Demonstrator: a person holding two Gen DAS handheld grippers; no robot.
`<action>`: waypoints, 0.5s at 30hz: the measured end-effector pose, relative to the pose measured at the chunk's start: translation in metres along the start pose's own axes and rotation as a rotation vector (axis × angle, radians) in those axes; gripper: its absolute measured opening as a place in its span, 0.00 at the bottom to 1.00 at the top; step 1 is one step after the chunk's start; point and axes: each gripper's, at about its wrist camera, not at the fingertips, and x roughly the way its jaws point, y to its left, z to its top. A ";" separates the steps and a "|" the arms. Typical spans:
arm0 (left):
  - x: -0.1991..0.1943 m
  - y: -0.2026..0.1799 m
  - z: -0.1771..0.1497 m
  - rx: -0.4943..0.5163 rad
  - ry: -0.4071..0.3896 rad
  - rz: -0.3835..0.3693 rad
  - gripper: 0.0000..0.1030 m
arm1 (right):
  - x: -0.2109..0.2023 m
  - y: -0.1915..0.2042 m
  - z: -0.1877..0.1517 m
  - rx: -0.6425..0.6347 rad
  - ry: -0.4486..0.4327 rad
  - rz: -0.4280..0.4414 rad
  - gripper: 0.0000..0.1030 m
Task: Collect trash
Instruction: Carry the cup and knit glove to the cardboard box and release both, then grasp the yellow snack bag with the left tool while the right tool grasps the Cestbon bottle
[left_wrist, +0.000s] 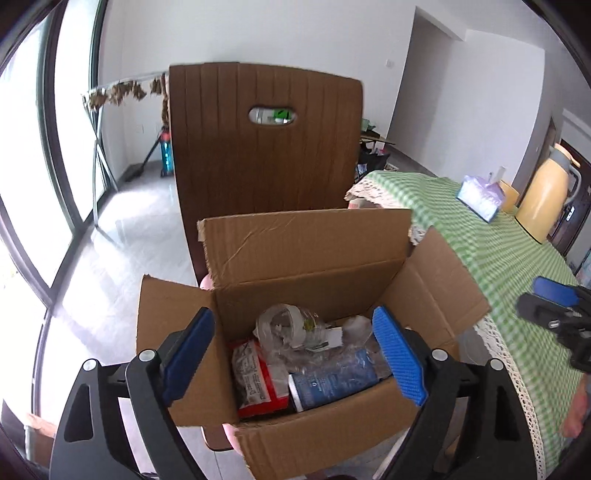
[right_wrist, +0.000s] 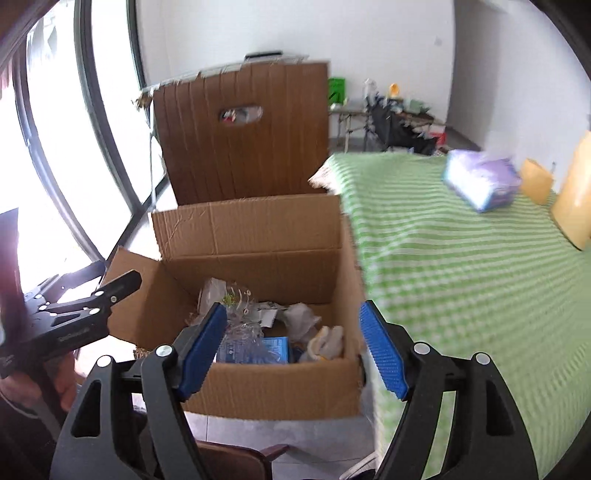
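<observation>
An open cardboard box (left_wrist: 306, 243) stands on a brown chair, beside the table. Inside it lie a red packet (left_wrist: 258, 376), a blue packet (left_wrist: 332, 380) and crumpled clear plastic (left_wrist: 288, 325). My left gripper (left_wrist: 293, 315) hovers over the box, open, with nothing between its blue pads. In the right wrist view the same box (right_wrist: 258, 240) holds the blue packet (right_wrist: 255, 349), clear plastic (right_wrist: 243, 321) and a pale crumpled wad (right_wrist: 327, 341). My right gripper (right_wrist: 293, 310) is also open and empty above the box's near right side. Each gripper shows at the edge of the other's view.
The chair's tall brown back (left_wrist: 266, 147) rises behind the box. To the right is a table with a green checked cloth (left_wrist: 498, 240), bearing a tissue pack (left_wrist: 480, 195) and a yellow jug (left_wrist: 546, 192). Large windows run along the left. A cluttered small table (right_wrist: 399, 122) stands at the far wall.
</observation>
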 end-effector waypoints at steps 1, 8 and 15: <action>-0.004 -0.008 0.000 0.013 -0.006 -0.009 0.82 | -0.015 -0.007 -0.004 0.028 -0.031 -0.002 0.69; -0.038 -0.076 -0.001 0.106 -0.067 -0.104 0.85 | -0.118 -0.064 -0.049 0.125 -0.200 -0.181 0.69; -0.074 -0.195 -0.030 0.296 -0.091 -0.346 0.88 | -0.239 -0.155 -0.145 0.282 -0.268 -0.567 0.70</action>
